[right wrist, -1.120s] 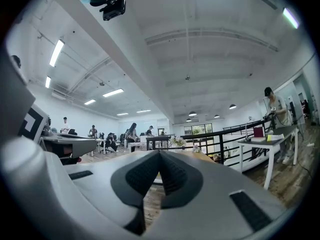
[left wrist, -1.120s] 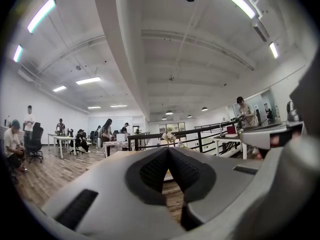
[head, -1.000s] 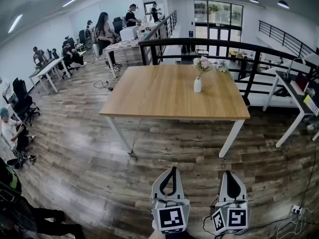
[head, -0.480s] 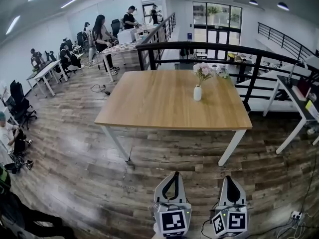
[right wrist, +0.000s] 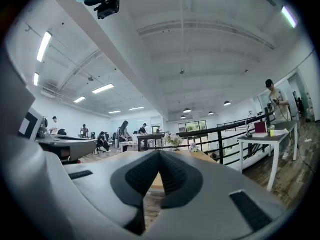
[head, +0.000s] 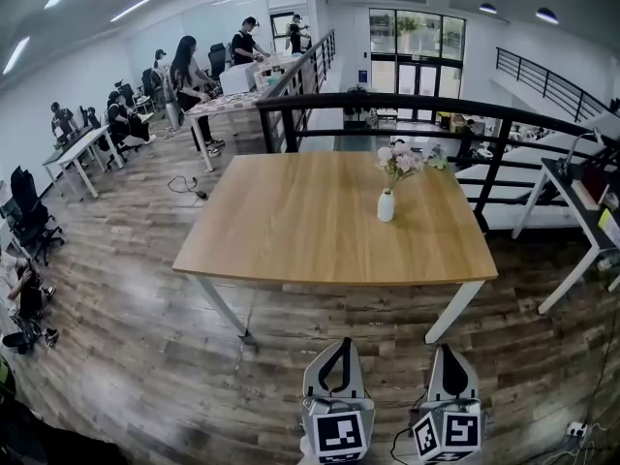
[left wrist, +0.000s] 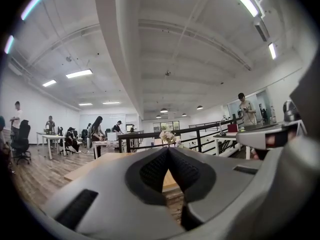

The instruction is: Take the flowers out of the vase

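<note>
A small white vase (head: 386,205) with pale pink flowers (head: 399,159) stands on the far right part of a wooden table (head: 291,231). Both grippers are low in the head view, over the floor short of the table's near edge. My left gripper (head: 338,350) and my right gripper (head: 452,355) are side by side, both shut with nothing between the tips. In the left gripper view the flowers (left wrist: 168,137) show beyond the closed tips (left wrist: 168,149). From the right gripper view the flowers (right wrist: 174,140) stand past the meeting tips (right wrist: 160,152).
A black railing (head: 465,114) runs behind the table. A white desk (head: 579,197) stands to the right. Several people work at desks (head: 77,145) to the far left. A cable and a power strip (head: 575,430) lie on the wooden floor at the lower right.
The table and vase have come closer and sit lower in the head view. Both grippers advanced toward the table together, still shut.
</note>
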Demonstrator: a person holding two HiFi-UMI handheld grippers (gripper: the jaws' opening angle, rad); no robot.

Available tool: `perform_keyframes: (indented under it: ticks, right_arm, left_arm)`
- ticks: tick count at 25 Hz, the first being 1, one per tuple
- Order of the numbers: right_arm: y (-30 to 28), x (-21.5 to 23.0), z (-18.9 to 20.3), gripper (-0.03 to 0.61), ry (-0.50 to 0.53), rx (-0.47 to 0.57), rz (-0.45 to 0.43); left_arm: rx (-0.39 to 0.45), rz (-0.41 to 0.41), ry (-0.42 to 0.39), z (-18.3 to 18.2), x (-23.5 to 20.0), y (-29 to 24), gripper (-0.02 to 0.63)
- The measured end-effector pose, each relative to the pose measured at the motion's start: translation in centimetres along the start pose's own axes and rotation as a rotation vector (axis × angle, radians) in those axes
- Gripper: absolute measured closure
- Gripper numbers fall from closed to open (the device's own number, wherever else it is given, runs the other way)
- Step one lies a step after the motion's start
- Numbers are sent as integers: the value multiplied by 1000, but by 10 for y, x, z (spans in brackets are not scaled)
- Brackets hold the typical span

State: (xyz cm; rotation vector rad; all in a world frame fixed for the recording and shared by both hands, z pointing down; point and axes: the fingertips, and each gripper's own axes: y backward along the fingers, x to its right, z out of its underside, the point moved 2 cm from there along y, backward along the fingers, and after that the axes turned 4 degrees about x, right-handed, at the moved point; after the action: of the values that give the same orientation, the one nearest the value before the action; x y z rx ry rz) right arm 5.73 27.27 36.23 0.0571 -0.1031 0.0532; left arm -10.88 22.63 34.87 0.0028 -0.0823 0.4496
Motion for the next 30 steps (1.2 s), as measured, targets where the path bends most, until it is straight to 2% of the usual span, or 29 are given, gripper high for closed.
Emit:
perform_keyframes:
  ticks: [11, 21, 30]
  right_arm:
    - [-89, -5, 1, 578, 19, 1, 19]
    - [-125, 9, 9, 578, 27, -17, 33]
    - [-163, 28, 19, 578, 17, -35, 37]
  left_arm:
    - [9, 21, 3, 2, -37, -83, 586]
    - [11, 19, 10, 10, -46, -121, 586]
    - [-43, 6, 32, 24, -49, -159, 586]
